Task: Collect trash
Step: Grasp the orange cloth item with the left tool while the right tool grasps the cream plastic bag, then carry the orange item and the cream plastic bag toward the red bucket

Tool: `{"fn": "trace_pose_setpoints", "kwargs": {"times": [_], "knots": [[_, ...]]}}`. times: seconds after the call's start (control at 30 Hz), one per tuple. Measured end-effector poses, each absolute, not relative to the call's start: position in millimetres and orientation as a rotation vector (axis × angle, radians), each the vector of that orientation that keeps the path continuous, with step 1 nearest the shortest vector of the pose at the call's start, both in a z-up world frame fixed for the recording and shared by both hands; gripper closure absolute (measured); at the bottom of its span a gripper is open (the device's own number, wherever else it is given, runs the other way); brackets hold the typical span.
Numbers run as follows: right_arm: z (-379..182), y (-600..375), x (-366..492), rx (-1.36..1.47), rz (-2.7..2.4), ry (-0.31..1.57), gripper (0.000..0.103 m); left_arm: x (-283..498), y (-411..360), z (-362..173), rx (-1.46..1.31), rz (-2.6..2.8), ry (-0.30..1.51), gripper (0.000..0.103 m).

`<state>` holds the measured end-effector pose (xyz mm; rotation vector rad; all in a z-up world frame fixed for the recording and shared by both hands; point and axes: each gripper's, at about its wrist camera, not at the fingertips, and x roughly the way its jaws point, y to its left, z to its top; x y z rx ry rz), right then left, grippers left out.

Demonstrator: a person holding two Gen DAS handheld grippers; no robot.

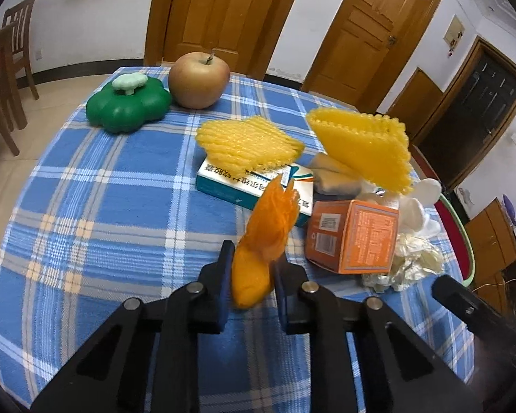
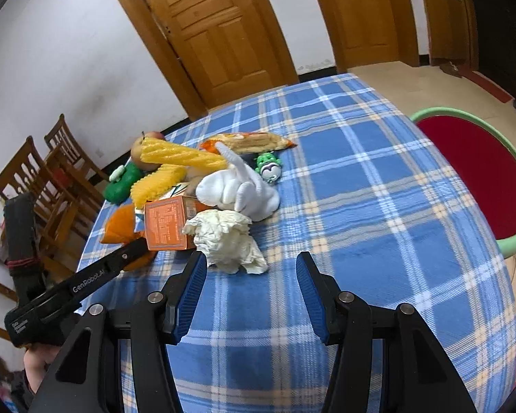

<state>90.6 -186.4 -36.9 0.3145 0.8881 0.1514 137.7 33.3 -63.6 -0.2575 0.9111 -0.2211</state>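
Observation:
My left gripper (image 1: 253,272) is shut on an orange foam net (image 1: 265,237) and holds it just above the blue plaid tablecloth (image 1: 103,206). Beyond it lie two yellow foam nets (image 1: 247,144), a teal-and-white box (image 1: 237,186), an orange carton (image 1: 352,237) and crumpled paper (image 1: 409,261). My right gripper (image 2: 251,282) is open and empty, just short of the crumpled paper (image 2: 227,241). The orange carton (image 2: 168,223), a white cloth (image 2: 237,189) and the yellow nets (image 2: 175,158) lie behind it. The left gripper shows at the left edge of the right wrist view.
An apple (image 1: 199,79) and a green flower-shaped container (image 1: 127,103) stand at the table's far side. A snack wrapper (image 2: 254,143) and a small green toy (image 2: 268,167) lie mid-table. A red basin with a green rim (image 2: 481,172) stands beside the table on the right. Wooden chairs (image 2: 41,179) stand left.

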Motion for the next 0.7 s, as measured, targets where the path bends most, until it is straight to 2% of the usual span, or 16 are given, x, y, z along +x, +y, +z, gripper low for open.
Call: {"fn": "trace_pose_setpoints", "kwargs": {"times": [0.53, 0.6, 0.7], "knots": [[-60, -171, 114, 0.35, 0.217, 0.933, 0.049, 126, 45, -43, -0.315, -0.28, 0.84, 0.083], [-62, -169, 115, 0.353, 0.233, 0.941, 0.071, 124, 44, -41, -0.311, -0.284, 0.833, 0.083], [-65, -171, 111, 0.369, 0.241, 0.946, 0.085, 120, 41, -37, -0.301, -0.289, 0.825, 0.083]]}}
